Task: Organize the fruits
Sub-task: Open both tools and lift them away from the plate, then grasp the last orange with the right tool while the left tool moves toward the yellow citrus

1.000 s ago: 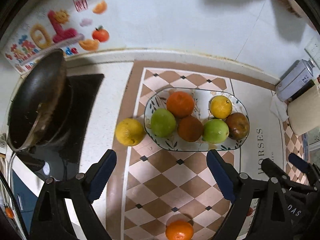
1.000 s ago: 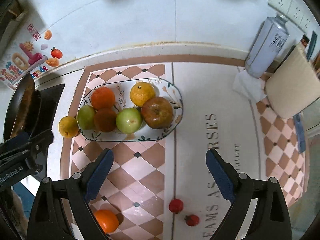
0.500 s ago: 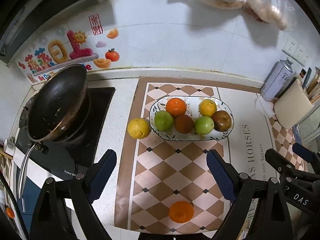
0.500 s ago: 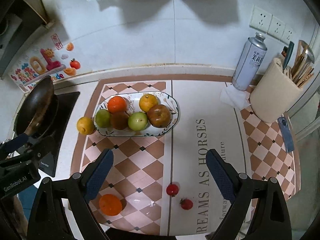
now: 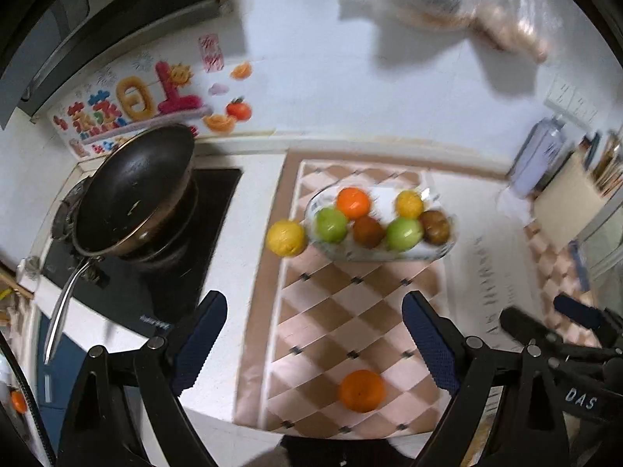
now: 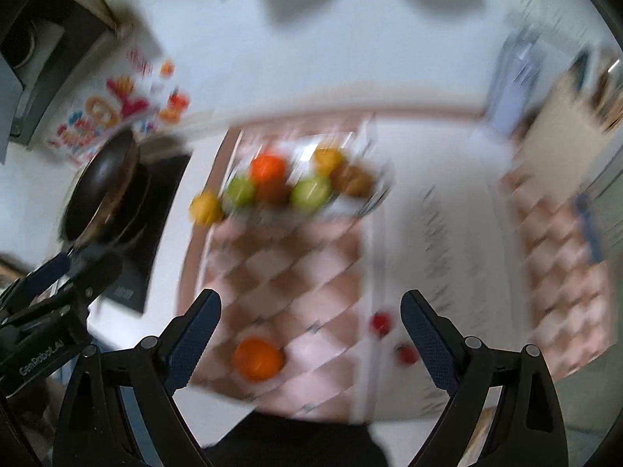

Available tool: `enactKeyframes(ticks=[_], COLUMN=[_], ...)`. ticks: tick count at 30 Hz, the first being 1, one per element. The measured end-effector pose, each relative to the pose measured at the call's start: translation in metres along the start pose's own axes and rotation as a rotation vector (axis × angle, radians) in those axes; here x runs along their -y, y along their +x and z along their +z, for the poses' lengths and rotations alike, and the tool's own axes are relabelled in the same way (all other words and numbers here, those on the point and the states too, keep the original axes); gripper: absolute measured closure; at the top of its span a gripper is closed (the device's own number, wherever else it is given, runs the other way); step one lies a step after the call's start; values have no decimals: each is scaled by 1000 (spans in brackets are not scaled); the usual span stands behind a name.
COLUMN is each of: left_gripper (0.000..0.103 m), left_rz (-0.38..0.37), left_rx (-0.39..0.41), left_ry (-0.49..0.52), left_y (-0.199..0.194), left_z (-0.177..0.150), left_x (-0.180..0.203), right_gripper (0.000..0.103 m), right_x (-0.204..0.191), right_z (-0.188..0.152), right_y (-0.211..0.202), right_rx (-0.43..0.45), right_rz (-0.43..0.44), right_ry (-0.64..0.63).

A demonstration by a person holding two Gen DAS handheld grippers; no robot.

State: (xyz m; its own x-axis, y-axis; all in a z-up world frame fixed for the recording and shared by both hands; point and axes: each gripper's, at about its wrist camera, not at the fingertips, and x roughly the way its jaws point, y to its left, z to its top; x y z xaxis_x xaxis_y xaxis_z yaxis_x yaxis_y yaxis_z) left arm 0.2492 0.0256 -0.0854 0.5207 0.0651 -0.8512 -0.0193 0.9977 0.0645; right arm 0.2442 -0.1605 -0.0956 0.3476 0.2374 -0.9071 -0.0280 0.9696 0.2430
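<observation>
Both hand-held grippers are released and empty: the left hand-held gripper point(image 5: 313, 334) and the right hand-held gripper point(image 6: 311, 330) hang above the counter point(image 5: 249, 233), jaws wide apart. The oval plate point(image 5: 393, 255) at the far centre holds six fruits. A lemon point(image 5: 286, 237) touches its left rim. One orange point(image 5: 362, 390) lies near, on the checkered mat point(image 5: 331, 311). Two small red fruits point(image 6: 381, 323) lie to its right.
</observation>
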Motion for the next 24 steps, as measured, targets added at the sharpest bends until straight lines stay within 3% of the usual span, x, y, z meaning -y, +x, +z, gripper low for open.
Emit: enactKeyframes(ticks=[4,6,8,11,13,14,15,17,20,24], left_gripper=[5,5,5,5,5,5,5,5,5,5], left_rz=[140,176,192,213,213,207,201,186,136,44], left_rx=[-109,-176,-232,-293,-328,-336,-344,-355,-353,-360], left_ry=[54,54,35,5,-23,-33,-43,-62,-82,-110], left_y=[40,60,75,93,103,106,109,115,126,151], left_z=[-22,-34,-47,-64,-69,-69,-68,-61,-41,-1], left_x=[-16,-27,-40,-56,-66,-69,-71,-74,-76,-77], right_gripper=[7,7,7,8,11,19,33,38,38,38], right_x=[-8,-17,-29,-45,-51,-55,-59,-63,-63,-30], right_z=[-17,-31,-46,-61,-68,-71,-74,-76,-72,-45], right_y=[77,117,152,184,196,201,204,204,198,192], right_rx=[-250,-370,-469,-545,-571,-576,-572,-555,-513,-479], right_rz=[110,145,142,110,87,71,49,30,-23,-7], right_ry=[23,13,-12,-71,-100,-122,-151,-200,-236,-104])
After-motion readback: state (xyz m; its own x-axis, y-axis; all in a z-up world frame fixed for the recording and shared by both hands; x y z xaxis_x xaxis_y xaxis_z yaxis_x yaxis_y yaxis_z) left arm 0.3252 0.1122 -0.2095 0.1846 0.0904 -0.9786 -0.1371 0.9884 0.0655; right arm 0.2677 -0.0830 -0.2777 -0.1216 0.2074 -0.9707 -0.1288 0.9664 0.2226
